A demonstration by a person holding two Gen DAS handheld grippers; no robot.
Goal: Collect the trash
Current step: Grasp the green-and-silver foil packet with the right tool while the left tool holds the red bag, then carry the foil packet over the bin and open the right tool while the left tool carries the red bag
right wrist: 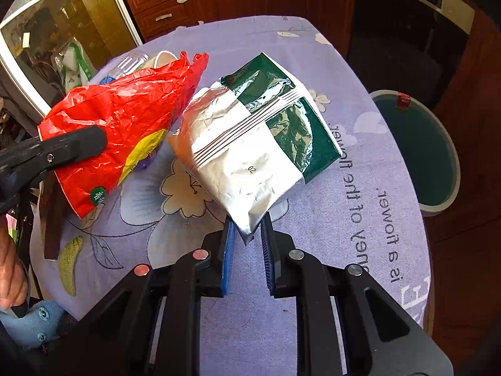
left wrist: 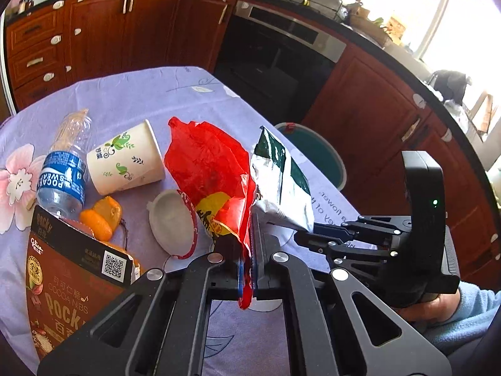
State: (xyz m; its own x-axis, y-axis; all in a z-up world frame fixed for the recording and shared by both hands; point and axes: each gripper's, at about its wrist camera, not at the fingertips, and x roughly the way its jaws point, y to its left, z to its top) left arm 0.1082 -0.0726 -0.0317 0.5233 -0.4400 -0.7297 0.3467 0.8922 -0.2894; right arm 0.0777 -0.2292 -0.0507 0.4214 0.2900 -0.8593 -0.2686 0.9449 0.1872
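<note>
Red wrapper (left wrist: 209,169) is pinched shut in left gripper (left wrist: 247,269) and foil bag (right wrist: 260,144) is clamped by one corner in right gripper (right wrist: 247,250), both lifted over table (right wrist: 360,188) near bin (right wrist: 419,150), so the bag's thin hold could be lost.

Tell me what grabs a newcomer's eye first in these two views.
The crinkled bright red plastic bag dominates, pinched at its lower edge in the left gripper above the lilac flowered tablecloth. Beside it, the right gripper clamps a corner of a crumpled silver-and-dark-green foil packet, lifted over the table. Beyond the table's edge a round green-lined bin stands on the floor.
</note>
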